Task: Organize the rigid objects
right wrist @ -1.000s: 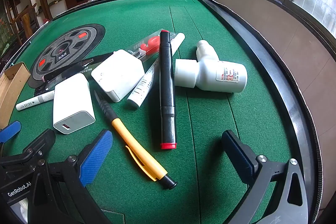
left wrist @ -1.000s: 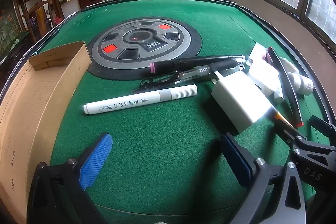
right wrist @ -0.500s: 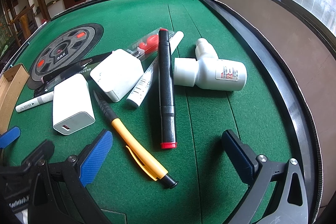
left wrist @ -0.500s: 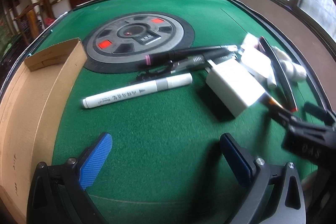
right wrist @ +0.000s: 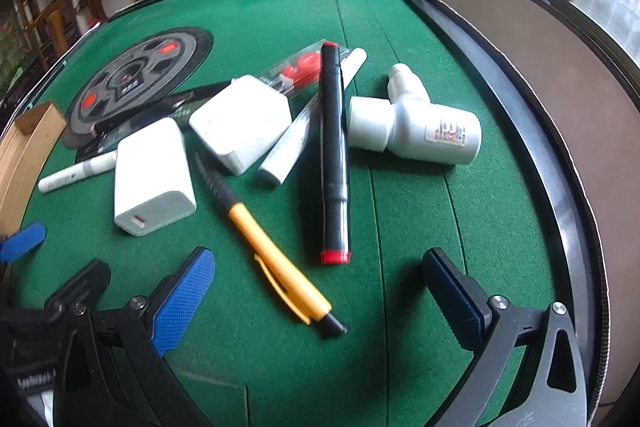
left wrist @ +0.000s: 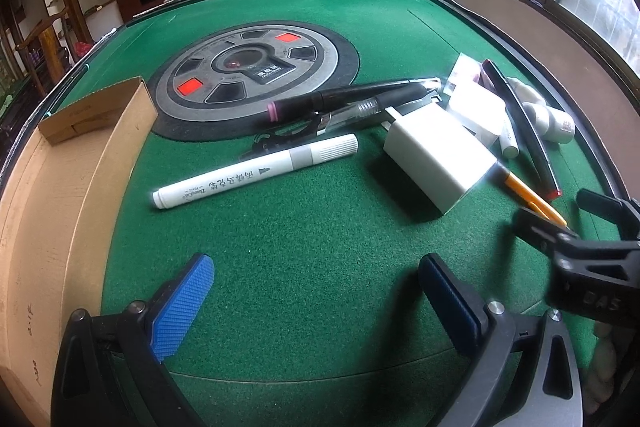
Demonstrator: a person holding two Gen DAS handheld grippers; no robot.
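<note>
A heap of stationery lies on the green felt table. In the left wrist view a white marker (left wrist: 256, 177) lies ahead, with a white charger (left wrist: 438, 159) to its right and dark pens (left wrist: 352, 97) behind. My left gripper (left wrist: 316, 301) hovers open over bare felt, short of the marker. In the right wrist view an orange pen (right wrist: 276, 261) lies between the fingers of my open right gripper (right wrist: 320, 303). Beyond it lie a black marker with red caps (right wrist: 334, 155), a white pipe fitting (right wrist: 416, 129), the charger (right wrist: 150, 177) and a white adapter (right wrist: 240, 121).
A cardboard box (left wrist: 60, 195) stands along the table's left edge. A round grey and black panel with red squares (left wrist: 252, 71) is set in the middle of the table. A raised black rim (right wrist: 540, 163) bounds the right side, with a wall and windows beyond.
Both grippers have drifted a little; the objects look slightly nearer and shifted in both views. The right gripper's view has moved closer to the orange pen. Nothing was picked up.
</note>
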